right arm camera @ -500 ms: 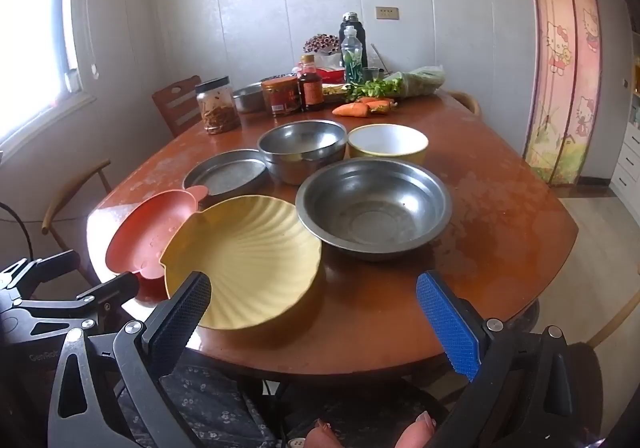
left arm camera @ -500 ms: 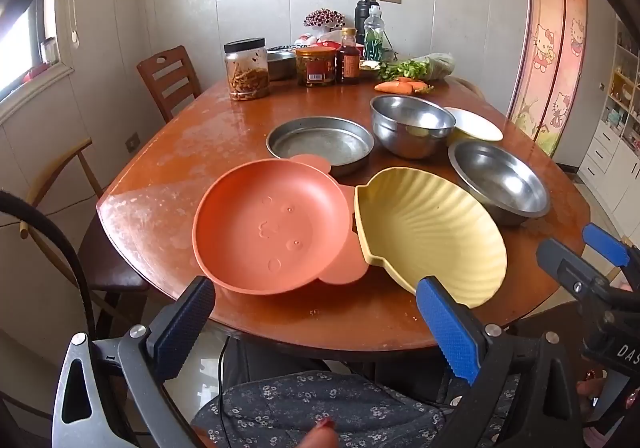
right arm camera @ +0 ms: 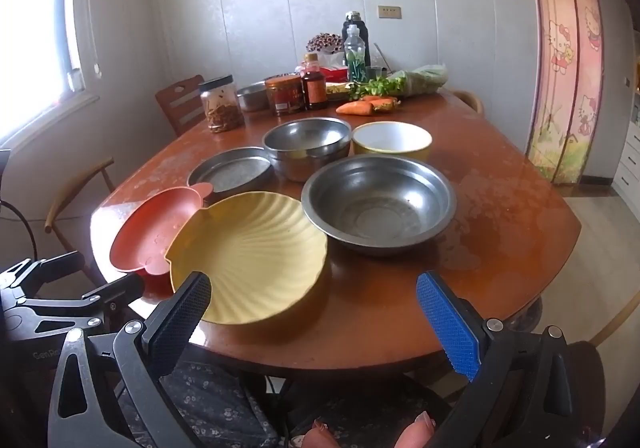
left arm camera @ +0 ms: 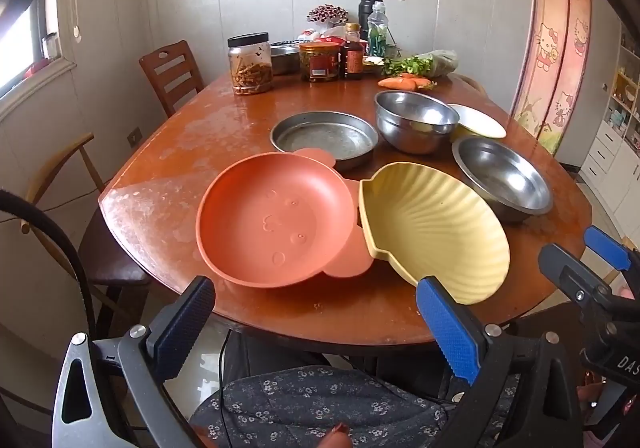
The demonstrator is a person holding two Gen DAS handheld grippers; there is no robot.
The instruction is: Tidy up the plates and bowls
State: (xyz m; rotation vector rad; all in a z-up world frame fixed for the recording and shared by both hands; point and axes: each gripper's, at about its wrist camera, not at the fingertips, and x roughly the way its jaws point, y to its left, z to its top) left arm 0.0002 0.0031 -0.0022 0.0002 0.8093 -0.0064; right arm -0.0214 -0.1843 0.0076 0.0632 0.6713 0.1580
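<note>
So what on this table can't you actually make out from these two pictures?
- Yellow-rimmed bowl: left view, mostly behind the deep steel bowl.
- Orange plate: right view, partly under the shell plate.
- Jar labels: too small to read.
- Table legs: hidden beneath it.

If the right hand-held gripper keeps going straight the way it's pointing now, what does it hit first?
Most likely the yellow shell-shaped plate: the open right hand-held gripper points down toward the table's near edge, with its left finger already before the plate's rim. Depth is hard to judge.
</note>
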